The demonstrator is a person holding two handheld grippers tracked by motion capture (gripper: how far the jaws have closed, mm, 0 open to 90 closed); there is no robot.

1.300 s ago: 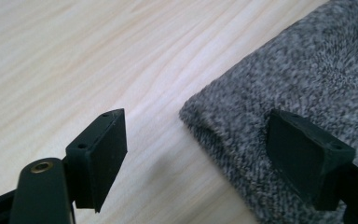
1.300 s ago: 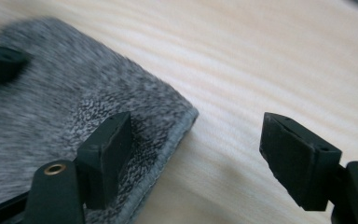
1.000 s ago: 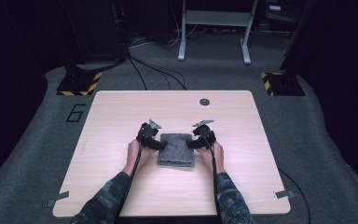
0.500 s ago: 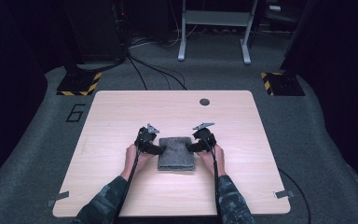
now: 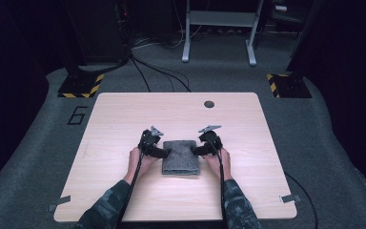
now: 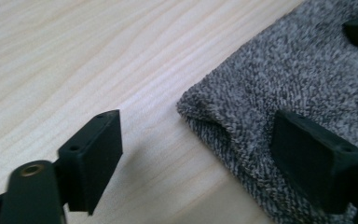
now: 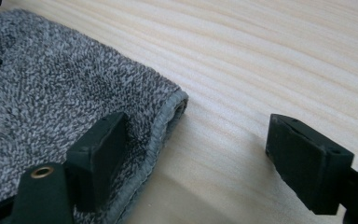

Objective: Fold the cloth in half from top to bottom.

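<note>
Grey terry towel (image 5: 180,157) lies folded square on the wooden counter (image 5: 124,114). Left gripper (image 6: 205,154) and right gripper (image 7: 205,154) have just been opening; jaws wide, each straddling a towel edge, gripping nothing. Folding looks done.

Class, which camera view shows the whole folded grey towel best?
The high view: the whole grey towel lies on the table between both tongs. The left gripper view and right gripper view each show one corner close up.
</note>
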